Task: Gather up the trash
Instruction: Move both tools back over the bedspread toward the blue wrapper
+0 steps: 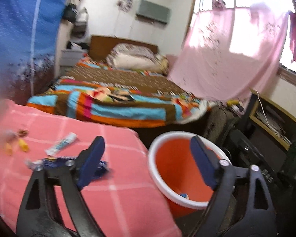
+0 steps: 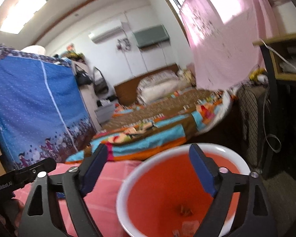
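Note:
An orange bin with a white rim (image 1: 154, 164) stands by the pink checked bed cover (image 1: 112, 138); a blue scrap lies at its bottom. On the cover lie a white-and-blue tube wrapper (image 1: 61, 144), a dark blue wrapper (image 1: 55, 162) and small yellow scraps (image 1: 22, 145). My left gripper (image 1: 148, 148) is open and empty, left finger above the blue wrapper, right finger over the bin. In the right wrist view my right gripper (image 2: 148, 156) is open and empty above the bin (image 2: 126, 187), which holds small scraps (image 2: 184, 210).
A bed with a striped colourful blanket (image 1: 116, 102) lies behind. A blue fabric wardrobe (image 1: 19, 39) stands at the left. A pink sheet (image 1: 227, 55) hangs at the right, above a desk (image 1: 274, 114) and dark equipment. The other gripper's body (image 2: 19, 175) shows at the left.

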`<action>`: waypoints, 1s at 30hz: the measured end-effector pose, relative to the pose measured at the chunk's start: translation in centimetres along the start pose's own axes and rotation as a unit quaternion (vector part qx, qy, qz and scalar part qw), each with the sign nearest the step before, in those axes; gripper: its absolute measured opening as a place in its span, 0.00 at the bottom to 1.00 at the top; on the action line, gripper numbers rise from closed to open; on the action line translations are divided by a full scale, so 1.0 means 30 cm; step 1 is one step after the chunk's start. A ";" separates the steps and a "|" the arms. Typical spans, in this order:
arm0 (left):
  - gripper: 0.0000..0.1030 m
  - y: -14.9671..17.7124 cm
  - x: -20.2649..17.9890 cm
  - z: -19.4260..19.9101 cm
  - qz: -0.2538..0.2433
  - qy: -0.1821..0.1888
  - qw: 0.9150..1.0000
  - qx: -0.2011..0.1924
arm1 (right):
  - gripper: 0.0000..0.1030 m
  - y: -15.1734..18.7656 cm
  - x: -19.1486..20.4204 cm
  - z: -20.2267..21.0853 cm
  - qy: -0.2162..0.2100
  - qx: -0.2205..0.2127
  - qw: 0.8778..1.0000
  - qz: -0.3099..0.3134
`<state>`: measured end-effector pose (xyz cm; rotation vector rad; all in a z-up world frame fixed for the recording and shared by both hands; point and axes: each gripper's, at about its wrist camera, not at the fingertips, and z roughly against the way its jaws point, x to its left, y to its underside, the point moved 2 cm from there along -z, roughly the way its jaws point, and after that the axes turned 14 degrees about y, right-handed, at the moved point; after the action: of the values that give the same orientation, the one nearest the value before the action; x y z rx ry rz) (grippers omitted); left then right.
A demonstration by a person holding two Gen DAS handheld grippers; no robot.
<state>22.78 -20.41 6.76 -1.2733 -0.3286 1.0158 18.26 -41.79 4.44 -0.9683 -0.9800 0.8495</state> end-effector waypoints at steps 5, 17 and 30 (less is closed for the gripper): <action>1.00 -0.013 0.073 0.104 -0.011 -0.060 0.996 -0.064 | 1.00 -0.019 0.064 0.060 -0.027 -0.060 0.998 0.006; 1.00 0.007 0.228 0.308 -0.031 -0.140 0.981 -0.131 | 1.00 -0.012 0.263 0.117 -0.105 -0.123 0.985 0.052; 1.00 0.042 0.365 0.470 -0.066 -0.199 0.966 -0.149 | 1.00 0.076 0.492 0.081 -0.159 -0.094 0.977 0.108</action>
<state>18.27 -3.10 6.67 -1.2872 -0.8923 1.1347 20.48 -27.03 6.97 -1.1367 -1.2623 1.1338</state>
